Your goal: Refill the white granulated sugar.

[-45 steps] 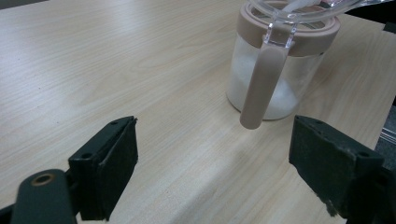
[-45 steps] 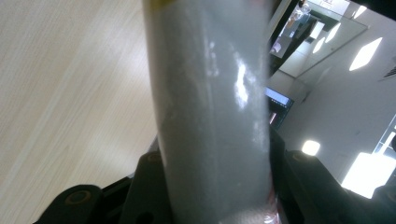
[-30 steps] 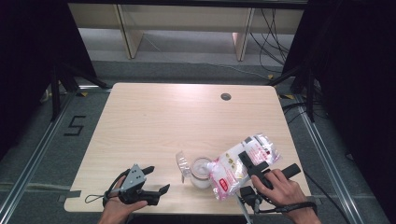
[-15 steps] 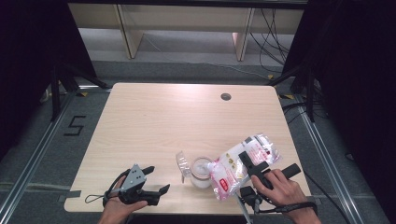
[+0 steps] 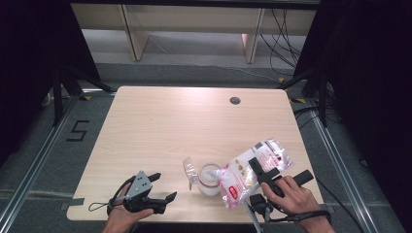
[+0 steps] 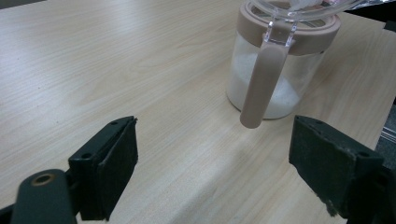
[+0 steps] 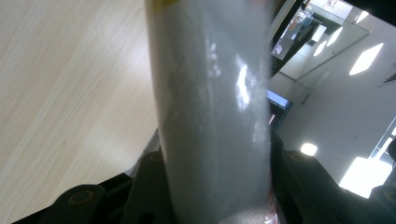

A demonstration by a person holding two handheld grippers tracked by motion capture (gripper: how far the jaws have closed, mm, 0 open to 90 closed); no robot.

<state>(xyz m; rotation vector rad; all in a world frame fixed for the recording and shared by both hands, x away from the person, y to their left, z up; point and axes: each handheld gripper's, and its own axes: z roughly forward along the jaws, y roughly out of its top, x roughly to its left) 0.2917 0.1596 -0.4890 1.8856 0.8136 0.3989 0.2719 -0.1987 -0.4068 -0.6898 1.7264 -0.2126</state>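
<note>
A clear glass jar (image 5: 210, 179) with a pink collar, a pink handle (image 6: 261, 88) and a clear lid flipped open stands near the table's front edge; white grains lie in its bottom (image 6: 280, 95). My right gripper (image 5: 260, 171) is shut on a plastic bag of white grains (image 5: 248, 172), tilted with its lower end at the jar's mouth. In the right gripper view the bag (image 7: 215, 112) stands squeezed between the jaws. My left gripper (image 5: 163, 187) rests on the table left of the jar, open, with nothing between its pads (image 6: 112, 163).
The wooden table (image 5: 184, 126) has a round cable hole (image 5: 235, 100) at the back right. Beyond the far edge stand shelf legs and loose cables on the floor. A floor mark "5" (image 5: 77, 131) lies to the left.
</note>
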